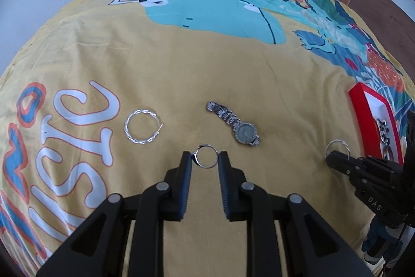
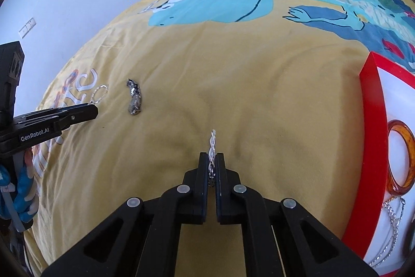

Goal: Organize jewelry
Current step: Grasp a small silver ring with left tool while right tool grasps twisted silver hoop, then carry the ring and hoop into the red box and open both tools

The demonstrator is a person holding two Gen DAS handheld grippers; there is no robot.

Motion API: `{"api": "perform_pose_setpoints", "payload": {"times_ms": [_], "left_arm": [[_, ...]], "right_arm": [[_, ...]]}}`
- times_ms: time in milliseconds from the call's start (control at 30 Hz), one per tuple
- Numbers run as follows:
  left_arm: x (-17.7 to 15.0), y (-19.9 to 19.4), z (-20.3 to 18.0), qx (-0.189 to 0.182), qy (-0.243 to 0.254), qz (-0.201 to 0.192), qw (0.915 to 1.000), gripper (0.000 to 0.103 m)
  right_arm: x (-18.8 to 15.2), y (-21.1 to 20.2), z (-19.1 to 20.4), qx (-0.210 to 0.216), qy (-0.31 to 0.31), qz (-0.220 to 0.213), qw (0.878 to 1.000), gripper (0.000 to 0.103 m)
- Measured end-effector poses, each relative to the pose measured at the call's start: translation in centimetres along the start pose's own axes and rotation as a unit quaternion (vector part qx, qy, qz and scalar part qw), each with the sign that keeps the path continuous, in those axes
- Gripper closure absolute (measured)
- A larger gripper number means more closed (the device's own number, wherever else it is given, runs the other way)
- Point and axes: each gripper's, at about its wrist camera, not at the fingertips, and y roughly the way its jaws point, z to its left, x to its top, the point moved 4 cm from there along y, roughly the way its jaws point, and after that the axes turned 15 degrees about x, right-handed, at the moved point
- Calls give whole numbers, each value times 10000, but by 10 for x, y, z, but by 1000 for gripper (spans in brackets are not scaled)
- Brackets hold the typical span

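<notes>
Because the thin hoop earring (image 1: 206,156) between the fingers of my left hand-held gripper (image 1: 206,160) is light, springy wire, I hold it across its width, jaws narrow, gently so it neither bends nor slips; my right hand-held gripper (image 2: 212,160) is clamped edge-on upon a twisted hoop (image 2: 212,147), stiffer and ridged; both sit just above the bed (image 1: 181,74); the red tray (image 2: 373,121) lies beside me, the watch (image 1: 245,133) heavier, best taken by its case.
</notes>
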Motion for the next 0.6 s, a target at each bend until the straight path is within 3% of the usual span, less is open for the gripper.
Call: {"api": "perform_pose_setpoints", "payload": {"times_ms": [600], "left_arm": [[8,-63,-15,-146,56,-377,9992,84]], "right_arm": [[9,-72,33,20,-200,-557,9982,99]]}}
